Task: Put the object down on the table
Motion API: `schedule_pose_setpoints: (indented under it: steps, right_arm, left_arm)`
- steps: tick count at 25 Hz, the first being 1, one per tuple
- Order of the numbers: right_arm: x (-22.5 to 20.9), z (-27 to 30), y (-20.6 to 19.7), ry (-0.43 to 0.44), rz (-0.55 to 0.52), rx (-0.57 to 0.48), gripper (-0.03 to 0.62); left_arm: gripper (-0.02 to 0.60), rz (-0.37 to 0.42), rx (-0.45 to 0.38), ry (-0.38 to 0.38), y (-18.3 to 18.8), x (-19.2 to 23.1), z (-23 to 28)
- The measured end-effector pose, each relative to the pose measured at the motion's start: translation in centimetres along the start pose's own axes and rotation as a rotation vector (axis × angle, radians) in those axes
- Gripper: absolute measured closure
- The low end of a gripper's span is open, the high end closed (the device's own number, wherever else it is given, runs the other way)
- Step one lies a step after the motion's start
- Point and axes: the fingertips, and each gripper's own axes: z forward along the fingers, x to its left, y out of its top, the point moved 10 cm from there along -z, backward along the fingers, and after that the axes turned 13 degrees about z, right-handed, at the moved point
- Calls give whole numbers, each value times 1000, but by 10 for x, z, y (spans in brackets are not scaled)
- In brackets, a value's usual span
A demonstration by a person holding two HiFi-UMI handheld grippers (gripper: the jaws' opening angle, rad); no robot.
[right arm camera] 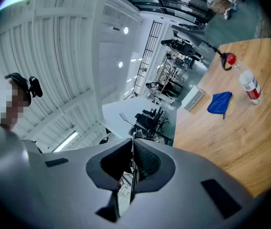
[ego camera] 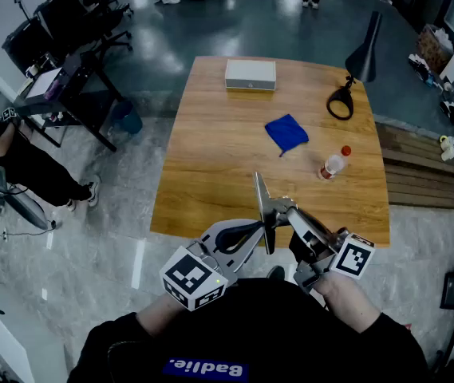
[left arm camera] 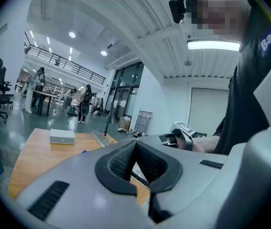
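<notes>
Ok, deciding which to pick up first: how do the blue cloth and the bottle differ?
The blue cloth is an opaque, crumpled heap; the bottle is clear and slim with a red cap. The cloth lies near the middle of the wooden table, the bottle closer to its right edge and the person. Both rest on it.

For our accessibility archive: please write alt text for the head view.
Seen from above, the right gripper pinches a thin grey flat strip over the near edge of a wooden table, left gripper beside it. Farther back are a blue cloth, red-capped clear bottle and white box.
</notes>
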Motion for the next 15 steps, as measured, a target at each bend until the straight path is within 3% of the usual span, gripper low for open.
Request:
schedule_pose_setpoints:
  steps: [15]
  right_arm:
    - [-1,0,-5,-3,-25,6,575]
  left_arm:
    - [577,-7,1,-3,-5,-2,-2]
